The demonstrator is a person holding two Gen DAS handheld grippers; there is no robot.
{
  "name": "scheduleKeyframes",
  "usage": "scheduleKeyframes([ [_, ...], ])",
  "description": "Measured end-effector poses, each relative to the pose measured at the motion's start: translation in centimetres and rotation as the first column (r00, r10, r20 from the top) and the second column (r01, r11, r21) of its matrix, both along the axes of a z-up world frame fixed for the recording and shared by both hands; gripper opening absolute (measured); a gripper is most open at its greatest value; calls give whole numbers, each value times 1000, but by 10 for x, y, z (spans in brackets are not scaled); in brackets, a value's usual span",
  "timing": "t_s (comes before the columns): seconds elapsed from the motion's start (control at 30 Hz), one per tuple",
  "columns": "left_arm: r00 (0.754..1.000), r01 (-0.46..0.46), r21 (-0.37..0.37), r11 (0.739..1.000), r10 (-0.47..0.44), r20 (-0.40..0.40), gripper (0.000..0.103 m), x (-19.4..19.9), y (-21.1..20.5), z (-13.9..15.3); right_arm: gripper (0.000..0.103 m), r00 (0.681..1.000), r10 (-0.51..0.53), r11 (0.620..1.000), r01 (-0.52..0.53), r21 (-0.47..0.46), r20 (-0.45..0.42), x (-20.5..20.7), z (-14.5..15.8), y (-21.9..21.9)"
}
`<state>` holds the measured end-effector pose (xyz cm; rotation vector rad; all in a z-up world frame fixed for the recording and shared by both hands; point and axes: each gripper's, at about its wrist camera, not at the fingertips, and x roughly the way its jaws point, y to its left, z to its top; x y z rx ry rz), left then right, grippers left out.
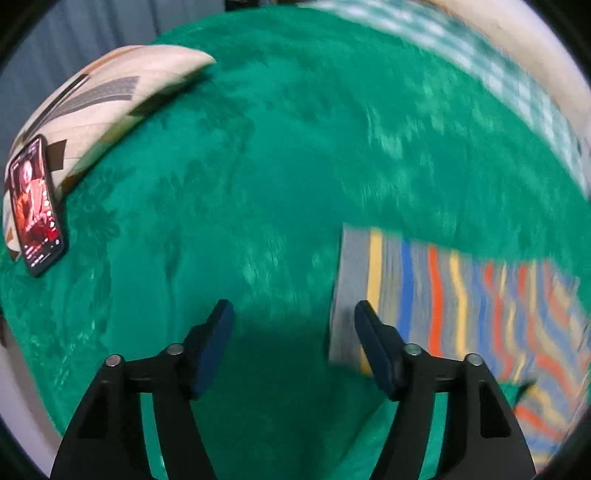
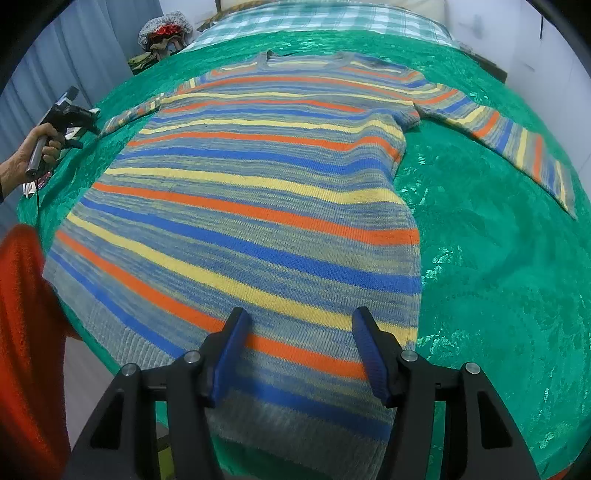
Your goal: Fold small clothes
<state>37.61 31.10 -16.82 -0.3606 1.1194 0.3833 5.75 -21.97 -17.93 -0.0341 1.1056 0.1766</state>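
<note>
A knitted sweater with blue, orange and yellow stripes lies flat on a green blanket, neck at the far end and both sleeves spread out. My right gripper is open just above the sweater's hem, with knit under the gap and nothing pinched. In the left wrist view, my left gripper is open over bare blanket. The grey cuff of the left sleeve lies just beyond its right finger. In the right wrist view, a hand holds the left gripper at that sleeve's end.
A phone with a lit screen leans on a patterned pillow at the blanket's far left. A checked sheet lies beyond the sweater's neck. A person's red garment fills the lower left. The bed edge runs under the hem.
</note>
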Motion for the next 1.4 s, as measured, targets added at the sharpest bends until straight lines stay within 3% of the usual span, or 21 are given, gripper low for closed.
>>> scheduleKeyframes([
  [0.13, 1000, -8, -127, 992, 7, -10, 80, 20, 7, -16, 61, 1000, 3, 1000, -3, -8, -5, 2, -2, 2],
  [0.2, 999, 13, -123, 992, -19, -49, 77, 31, -4, -32, 62, 1000, 3, 1000, -3, -14, -8, 3, -4, 4],
  [0.23, 998, 32, -66, 997, -35, -47, 46, 32, -14, -33, 63, 1000, 3, 1000, -3, -17, -8, 4, -4, 4],
  [0.27, 996, 79, -9, 997, -80, -43, 3, 35, -25, -32, 63, 1000, 3, 1000, -3, -22, -9, 4, -5, 5],
  [0.4, 988, 129, 248, 960, -102, -118, 1, 43, -47, -35, 64, 1000, 4, 999, -4, -35, -10, 5, -6, 6],
  [0.5, 990, 107, 253, 961, -78, -120, 2, 44, -43, -37, 64, 1000, 3, 999, -3, -36, -11, 5, -7, 6],
  [0.6, 986, 137, 318, 938, -97, -138, 17, 38, -54, -35, 64, 1000, 3, 999, -3, -34, -10, 5, -6, 5],
  [0.67, 983, 150, 377, 914, -99, -152, 62, 26, -68, -25, 65, 1000, 2, 1000, -2, -28, -8, 5, -6, 4],
  [0.7, 985, 152, 404, 902, -102, -141, 71, 15, -73, -16, 66, 1000, 1, 1000, -1, -25, -8, 5, -6, 5],
  [0.73, 985, 166, 421, 892, -134, -106, 79, -4, -85, -4, 68, 1000, -1, 1000, 1, -19, -10, 5, -6, 4],
  [0.8, 974, 224, 414, 882, -211, -76, 80, -31, -106, 14, 71, 1000, -8, 1000, 8, -12, -23, 5, -2, 2],
  [0.87, 944, 324, 369, 871, -323, -68, 80, -70, -144, 27, 75, 999, -33, 999, 33, -8, -41, 4, 6, -4],
  [0.97, 855, 504, 279, 818, -519, -22, 80, -133, -213, 36, 75, 996, -54, 998, 56, 14, -76, 4, 20, -17],
  [1.03, 774, 613, 241, 752, -633, 8, 80, -173, -263, 31, 75, 994, -53, 999, 54, 5, -100, 11, 29, -20],
  [1.1, 684, 711, 236, 662, -729, -17, 77, -206, -309, 14, 75, 995, -31, 1000, 30, -6, -99, 21, 36, -16],
  [1.13, 636, 758, 244, 605, -768, -72, 64, -224, -332, -4, 75, 995, -5, 1000, 4, -16, -98, 26, 36, -10],
  [1.17, 613, 784, 224, 580, -780, -127, 43, -233, -342, -18, 75, 995, 22, 1000, -24, -20, -102, 28, 34, -5],
  [1.2, 602, 798, 175, 577, -779, -175, 38, -247, -345, -35, 75, 992, 50, 998, -52, -18, -114, 30, 28, -1],
  [1.27, 615, 787, 195, 585, -769, -174, 38, -268, -341, -37, 76, 964, 92, 993, -107, -49, -249, 22, -4, 7],
  [1.3, 604, 796, 197, 573, -773, -193, 38, -277, -339, -36, 77, 955, 99, 989, -125, -77, -279, 13, -14, 8],
  [1.4, 614, 789, 161, 593, -758, -218, 38, -289, -329, -36, 77, 957, 111, 978, -153, -143, -269, -16, -20, 14],
])
